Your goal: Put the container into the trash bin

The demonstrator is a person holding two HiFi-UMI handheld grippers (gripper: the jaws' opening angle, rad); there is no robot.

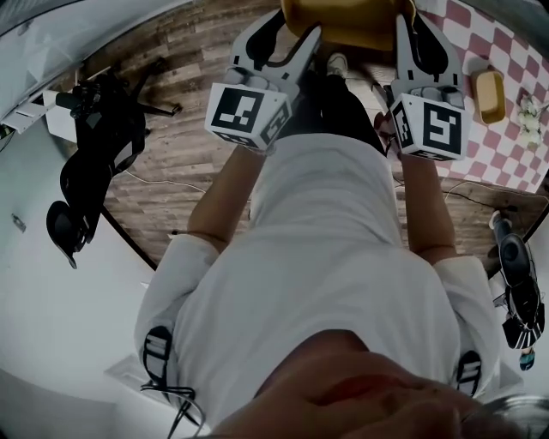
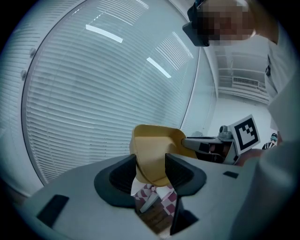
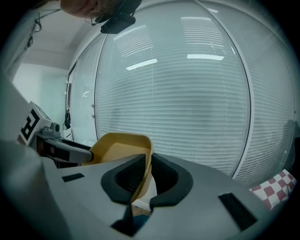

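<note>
Now | container (image 2: 157,143) held between both | left tongs (image 2: 151,169) pinching one edge | right tongs (image 3: 146,174) pinching opposite edge

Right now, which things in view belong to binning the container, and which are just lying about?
Job: yellow container, gripped by the left gripper and the right gripper.
Lying about: small yellow tub on the checkered mat; black stand on the wood floor.

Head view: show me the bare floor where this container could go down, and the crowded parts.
Bare wood floor lies left of the container, between the black stand and the person's legs. The checkered mat is open near its edge; a yellow box crowds its right. A cable crosses the right floor.
</note>
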